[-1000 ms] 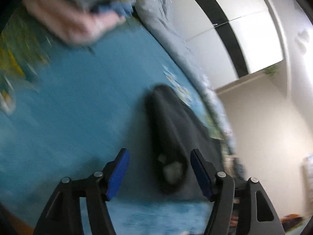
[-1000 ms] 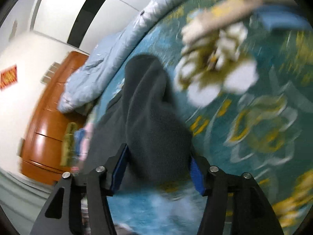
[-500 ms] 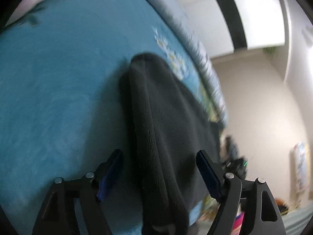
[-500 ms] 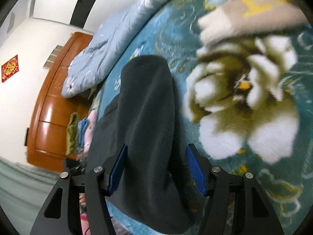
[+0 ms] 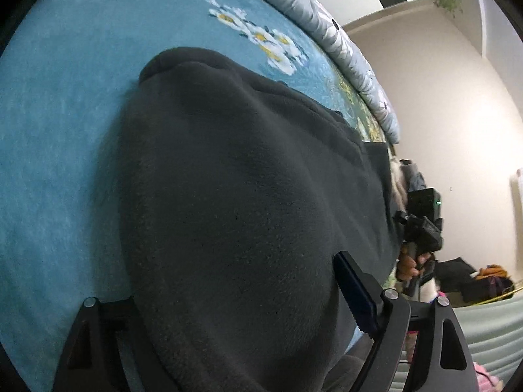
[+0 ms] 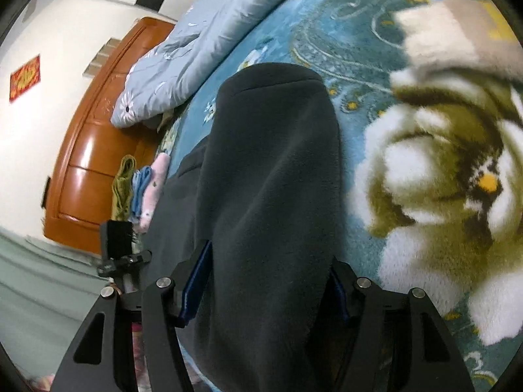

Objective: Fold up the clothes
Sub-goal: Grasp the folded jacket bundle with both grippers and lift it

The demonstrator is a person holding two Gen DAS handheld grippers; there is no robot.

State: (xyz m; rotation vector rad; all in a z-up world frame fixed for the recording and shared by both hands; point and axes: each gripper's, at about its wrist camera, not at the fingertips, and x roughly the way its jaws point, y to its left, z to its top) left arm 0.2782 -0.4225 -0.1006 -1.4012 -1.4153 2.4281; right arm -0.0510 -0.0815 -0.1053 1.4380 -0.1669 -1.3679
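A dark grey fleece garment (image 5: pixel 248 196) lies on a teal flowered blanket (image 5: pixel 59 137). My left gripper (image 5: pixel 242 313) is open, its jaws wide apart with the fleece lying between them; the left finger is partly hidden by cloth. In the right wrist view the same garment (image 6: pixel 271 196) runs as a long fold between the fingers of my right gripper (image 6: pixel 268 281), which is open and straddles it. The right gripper with the hand that holds it also shows in the left wrist view (image 5: pixel 418 245).
A pale blue quilt (image 6: pixel 202 42) lies along the far edge of the bed. A wooden headboard (image 6: pixel 94 150) stands at left with folded green, blue and pink clothes (image 6: pixel 140 189) beside it. A beige folded item (image 6: pixel 457 39) lies at top right.
Both grippers have moved forward over the grey garment, so it now fills the space between the jaws. Both stay open.
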